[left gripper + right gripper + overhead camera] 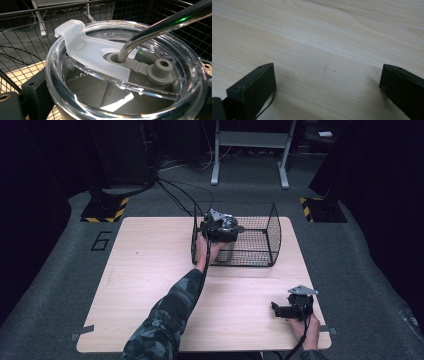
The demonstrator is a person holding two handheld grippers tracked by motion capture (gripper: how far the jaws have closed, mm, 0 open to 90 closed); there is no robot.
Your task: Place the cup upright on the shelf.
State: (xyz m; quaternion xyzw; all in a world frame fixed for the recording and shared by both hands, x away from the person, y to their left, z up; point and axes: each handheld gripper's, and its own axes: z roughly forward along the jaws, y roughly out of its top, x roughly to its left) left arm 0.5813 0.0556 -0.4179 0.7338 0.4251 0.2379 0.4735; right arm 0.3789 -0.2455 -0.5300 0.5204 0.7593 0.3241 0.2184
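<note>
Tumbler point(120, 75) upright in wire basket point(272, 237), straw point(162, 27) tilted.

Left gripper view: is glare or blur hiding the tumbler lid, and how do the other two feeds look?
Left gripper view: sharp on the clear lid, with bright glints on the rim and metal straw; near black jaw soft. Right gripper view: evenly lit wood table, soft shadows, jaw edges blurred. High view: table lit, surroundings dark; the wire basket and left tongs look small and grainy.
</note>
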